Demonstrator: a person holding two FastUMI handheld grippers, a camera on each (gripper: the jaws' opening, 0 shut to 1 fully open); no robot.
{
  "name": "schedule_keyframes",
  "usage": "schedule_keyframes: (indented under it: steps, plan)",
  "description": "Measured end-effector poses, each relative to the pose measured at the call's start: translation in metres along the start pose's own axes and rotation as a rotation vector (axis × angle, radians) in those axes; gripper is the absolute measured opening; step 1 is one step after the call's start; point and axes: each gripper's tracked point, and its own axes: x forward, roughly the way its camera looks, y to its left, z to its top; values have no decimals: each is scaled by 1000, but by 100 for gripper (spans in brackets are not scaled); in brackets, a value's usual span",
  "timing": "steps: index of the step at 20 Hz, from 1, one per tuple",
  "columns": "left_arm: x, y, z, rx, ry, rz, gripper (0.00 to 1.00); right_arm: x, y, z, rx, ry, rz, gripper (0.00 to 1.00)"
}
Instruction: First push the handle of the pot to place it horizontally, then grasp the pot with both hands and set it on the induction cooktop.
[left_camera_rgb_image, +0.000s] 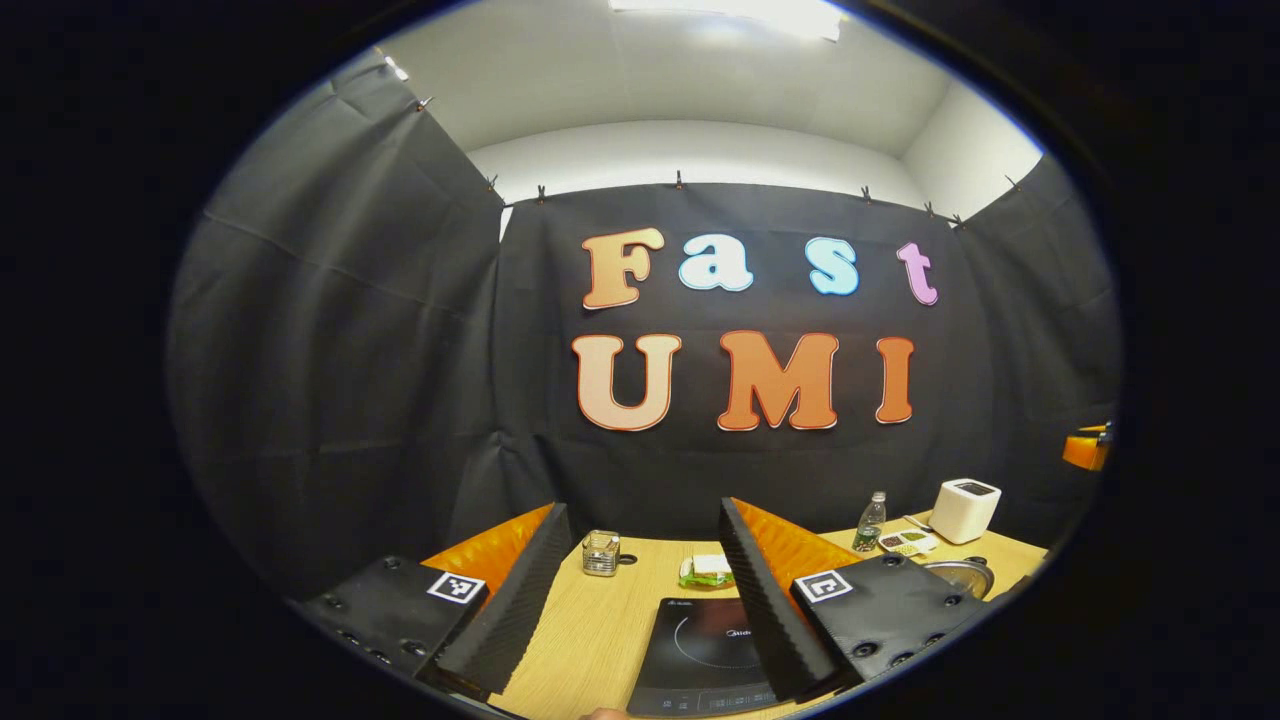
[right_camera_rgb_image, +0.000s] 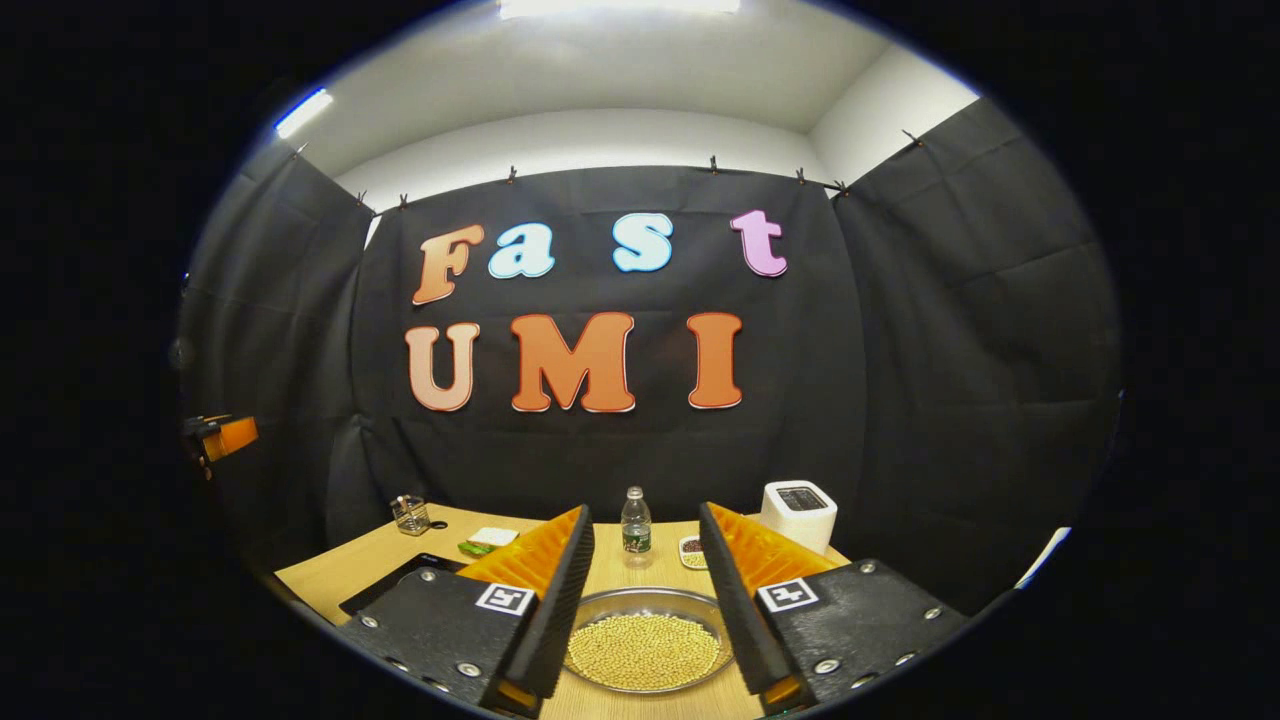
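In the left gripper view, the left tongs (left_camera_rgb_image: 640, 610) hang over the near edge of the wooden table (left_camera_rgb_image: 585, 640) with their two fingers spread wide apart and nothing between them. Through the gap lies the black induction cooktop (left_camera_rgb_image: 700, 655), flat on the table near its front edge. Behind it, from left to right, stand a small glass jar (left_camera_rgb_image: 600, 552), a green and white packet (left_camera_rgb_image: 708, 571), a water bottle (left_camera_rgb_image: 870, 523), a small sectioned dish (left_camera_rgb_image: 908, 542) and a white box-shaped appliance (left_camera_rgb_image: 964, 509). The rim of the pot (left_camera_rgb_image: 962, 577) peeks out at the right, well apart from the cooktop. In the right gripper view, the right tongs (right_camera_rgb_image: 645, 610) also stand open and empty, just above the pot (right_camera_rgb_image: 645, 650), a shallow metal pan full of yellow beans (right_camera_rgb_image: 645, 652); I cannot make out its handle.
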Motion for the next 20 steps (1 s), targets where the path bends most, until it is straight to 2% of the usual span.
schedule_keyframes:
  steps: [1, 3, 4, 5, 6, 8, 15, 20]
  plan:
    - [0, 0, 0, -1, -1, -2, 97, 1, 7, -7, 5, 12, 23, 63]
    - [-1, -2, -1, -4, 0, -6, 97, 4, 20, -26, 13, 52, 75, 43]
    - [0, -2, -1, -4, 1, -7, 97, 7, 22, -38, 14, 77, 81, 24]
    - [-1, -3, -3, -2, 4, -7, 97, 10, 23, -47, 12, 95, 82, 22]
    - [0, -3, -4, 1, 5, -7, 97, 12, 23, -57, 14, 112, 79, 12]
    - [0, -6, -7, 5, 9, -9, 97, 14, 32, -81, 30, 155, 92, 2]
    - [0, -4, -19, 19, 28, -5, 97, 4, 82, -173, 23, 336, 213, 0]
    - [-1, -3, -28, 6, 47, -9, 97, -3, 108, -235, -10, 465, 270, 0]
